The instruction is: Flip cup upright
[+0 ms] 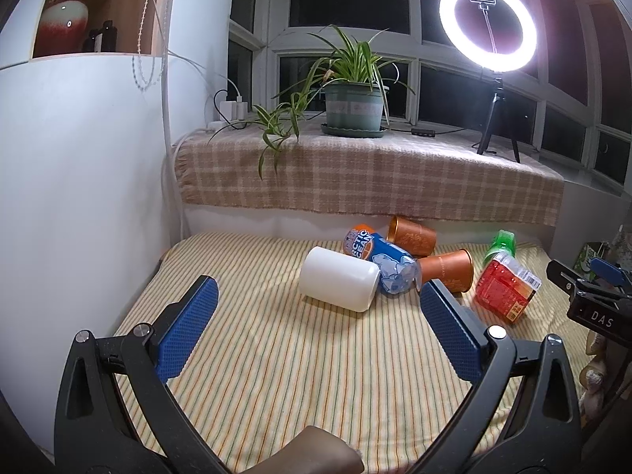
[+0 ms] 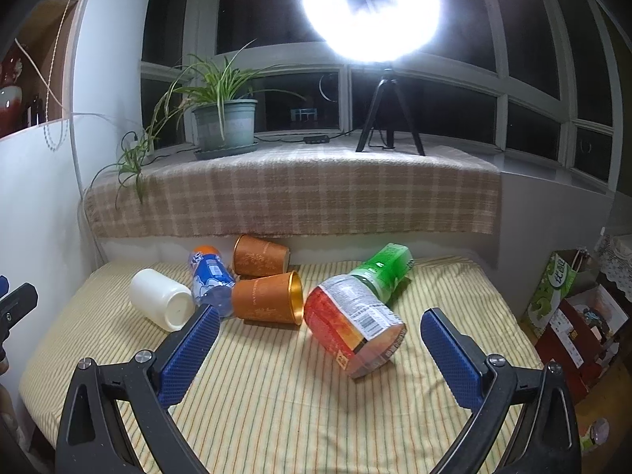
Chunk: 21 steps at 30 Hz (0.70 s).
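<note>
A white cup (image 1: pixel 339 283) lies on its side on the striped cloth (image 1: pixel 296 355); it also shows in the right wrist view (image 2: pixel 162 299). Two orange cups lie on their sides: the far one (image 1: pixel 410 236) (image 2: pixel 260 256) and the near one (image 1: pixel 448 269) (image 2: pixel 268 297). My left gripper (image 1: pixel 318 300) is open and empty, just short of the white cup. My right gripper (image 2: pixel 320 326) is open and empty, with the red-labelled bottle (image 2: pixel 351 328) lying between and beyond its fingers. The right gripper also shows at the left wrist view's right edge (image 1: pixel 588 288).
A blue Arctic Ocean bottle (image 1: pixel 381 262) lies between the white cup and the orange cups. The green-capped bottle (image 1: pixel 505 280) lies to the right. A plaid-covered ledge (image 1: pixel 375 173) holds a potted plant (image 1: pixel 353 98) and ring light (image 1: pixel 488 23). Boxes (image 2: pixel 565 308) stand at right.
</note>
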Available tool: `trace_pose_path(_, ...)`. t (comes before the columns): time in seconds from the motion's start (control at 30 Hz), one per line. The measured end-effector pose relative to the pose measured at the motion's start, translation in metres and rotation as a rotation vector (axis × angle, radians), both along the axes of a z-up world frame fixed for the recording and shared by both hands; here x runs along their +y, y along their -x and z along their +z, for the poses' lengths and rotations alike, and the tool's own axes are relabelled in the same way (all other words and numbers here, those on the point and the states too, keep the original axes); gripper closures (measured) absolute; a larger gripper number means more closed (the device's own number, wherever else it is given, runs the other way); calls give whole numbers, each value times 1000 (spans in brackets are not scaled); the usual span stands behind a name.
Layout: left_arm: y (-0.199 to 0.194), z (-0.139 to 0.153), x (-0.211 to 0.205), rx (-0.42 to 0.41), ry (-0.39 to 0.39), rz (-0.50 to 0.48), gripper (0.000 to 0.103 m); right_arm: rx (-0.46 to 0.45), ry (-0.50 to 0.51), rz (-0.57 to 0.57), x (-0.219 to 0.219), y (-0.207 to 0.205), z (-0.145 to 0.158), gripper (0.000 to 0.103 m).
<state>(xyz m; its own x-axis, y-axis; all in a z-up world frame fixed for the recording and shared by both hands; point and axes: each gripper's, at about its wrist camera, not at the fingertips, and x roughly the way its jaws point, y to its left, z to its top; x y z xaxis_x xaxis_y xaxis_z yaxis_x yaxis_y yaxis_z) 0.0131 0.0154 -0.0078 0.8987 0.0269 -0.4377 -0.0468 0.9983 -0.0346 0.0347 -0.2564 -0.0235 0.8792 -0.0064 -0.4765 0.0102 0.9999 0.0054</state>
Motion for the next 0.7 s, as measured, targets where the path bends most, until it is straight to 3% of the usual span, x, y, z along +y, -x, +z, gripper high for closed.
trace_pose_path(0.4, -5, -11, 15, 31, -9, 50, 0, 52, -13, 150, 28, -47, -5, 0)
trace_pose_path(0.7, -3, -17, 28, 51, -13, 78, 0, 156, -9, 325, 69, -109, -9, 1)
